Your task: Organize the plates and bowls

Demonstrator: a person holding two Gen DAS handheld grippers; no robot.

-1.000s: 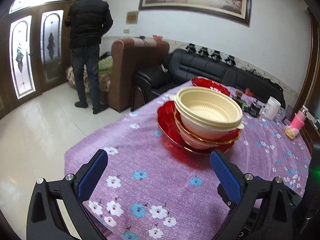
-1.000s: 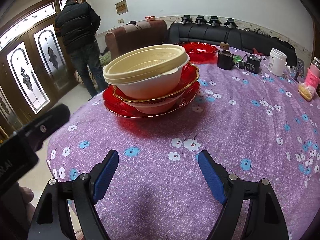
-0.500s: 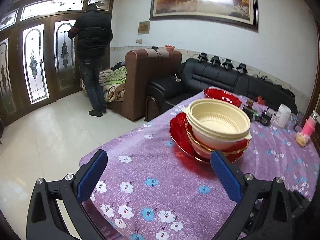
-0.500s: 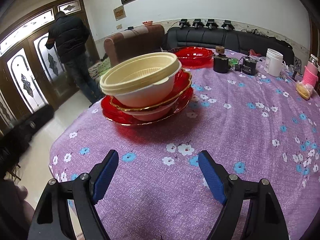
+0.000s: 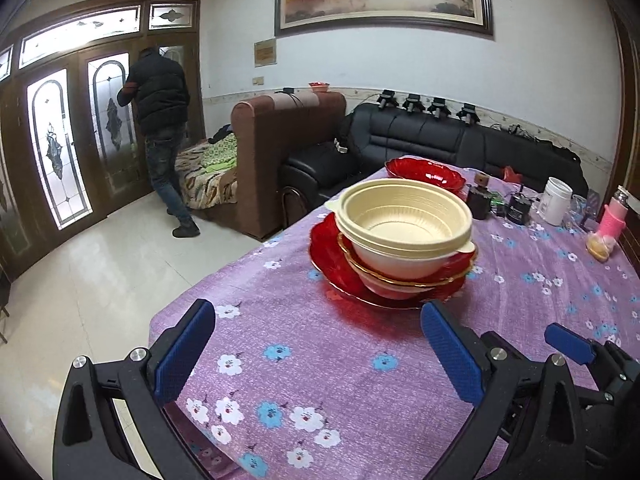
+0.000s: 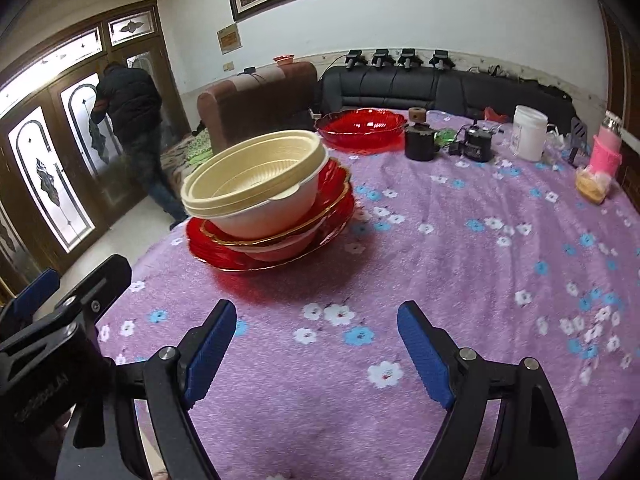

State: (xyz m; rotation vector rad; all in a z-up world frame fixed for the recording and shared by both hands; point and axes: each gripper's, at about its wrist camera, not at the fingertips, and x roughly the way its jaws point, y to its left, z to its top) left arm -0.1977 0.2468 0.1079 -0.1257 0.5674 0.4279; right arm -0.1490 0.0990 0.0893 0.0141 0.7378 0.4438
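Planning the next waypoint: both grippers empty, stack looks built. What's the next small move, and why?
Probably send the right gripper, open and empty, toward the lone red bowl at the table's far side. The cream bowl already sits nested on the red plates, so that bowl appears to be the only dish left unstacked.

We see a purple tablecloth (image 6: 460, 264) strewn with white and blue flowers. At frame centre, cream bowls (image 5: 404, 228) sit on gold-rimmed red plates (image 5: 328, 248). Upper right: a white jar (image 6: 529, 133) and a pink bottle (image 6: 607, 148). Our pads (image 6: 208, 344) are blue.
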